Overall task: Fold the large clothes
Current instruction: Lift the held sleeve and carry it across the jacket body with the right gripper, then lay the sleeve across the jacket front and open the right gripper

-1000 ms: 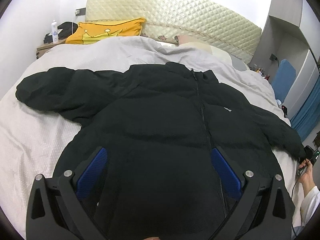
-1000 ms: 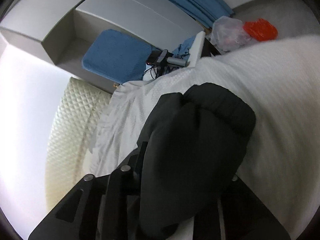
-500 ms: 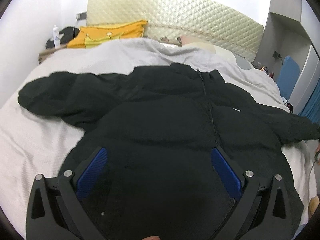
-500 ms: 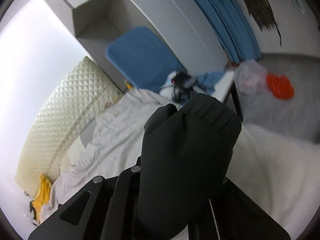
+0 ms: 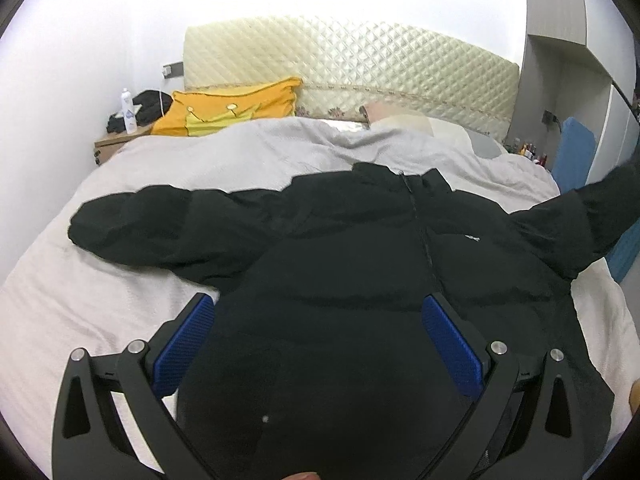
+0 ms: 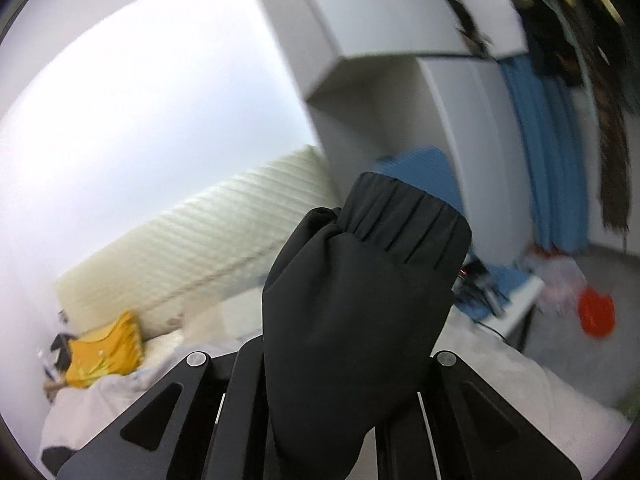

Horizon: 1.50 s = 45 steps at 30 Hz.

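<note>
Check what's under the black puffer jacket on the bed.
The black puffer jacket lies on a pale grey textured bedspread, visible all round it. Its right sleeve cuff is lifted off the bed. Whatever is beneath its body is covered.

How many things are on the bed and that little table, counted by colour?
Black: 2, the puffer jacket on the bed and a dark bundle on the bedside table
Yellow: 1, the pillow
White: 1, the bottle
Total: 4
</note>
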Available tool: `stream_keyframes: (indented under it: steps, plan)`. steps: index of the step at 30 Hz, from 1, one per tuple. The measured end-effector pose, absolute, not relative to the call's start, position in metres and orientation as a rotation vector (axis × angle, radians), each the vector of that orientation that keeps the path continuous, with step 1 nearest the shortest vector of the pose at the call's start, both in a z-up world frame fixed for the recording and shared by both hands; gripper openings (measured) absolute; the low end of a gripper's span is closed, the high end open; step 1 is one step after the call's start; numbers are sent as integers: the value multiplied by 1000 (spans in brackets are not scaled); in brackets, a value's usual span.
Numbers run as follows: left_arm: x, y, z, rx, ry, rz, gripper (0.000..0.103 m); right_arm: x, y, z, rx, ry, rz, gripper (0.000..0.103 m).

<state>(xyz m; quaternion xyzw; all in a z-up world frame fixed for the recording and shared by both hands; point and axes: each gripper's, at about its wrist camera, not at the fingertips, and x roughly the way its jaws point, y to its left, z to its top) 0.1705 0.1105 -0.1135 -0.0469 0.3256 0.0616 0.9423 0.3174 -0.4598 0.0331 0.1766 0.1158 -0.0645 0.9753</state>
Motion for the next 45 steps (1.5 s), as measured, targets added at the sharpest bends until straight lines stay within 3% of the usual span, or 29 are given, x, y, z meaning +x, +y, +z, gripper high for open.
stream_keyframes:
  steps: [6,13,26,41,44,45]
  plan:
    - [164,125,-107,-140,635,125,103,311,-332,85,191,193,0,8]
    - [162,142,-108,-165,609,117,103,314,-198,84,81,182,155,8]
    - [155,172,-113,-289,609,80,103,325,18,-43,-195,364,402,10]
    - [166,188,-129,-349,639,119,103,321,109,-204,-262,674,591,11]
    - [164,189,-127,-354,632,111,103,323,119,-218,-258,731,607,16]
    - [164,189,-125,-352,624,114,103,322,122,-218,-256,735,613,23]
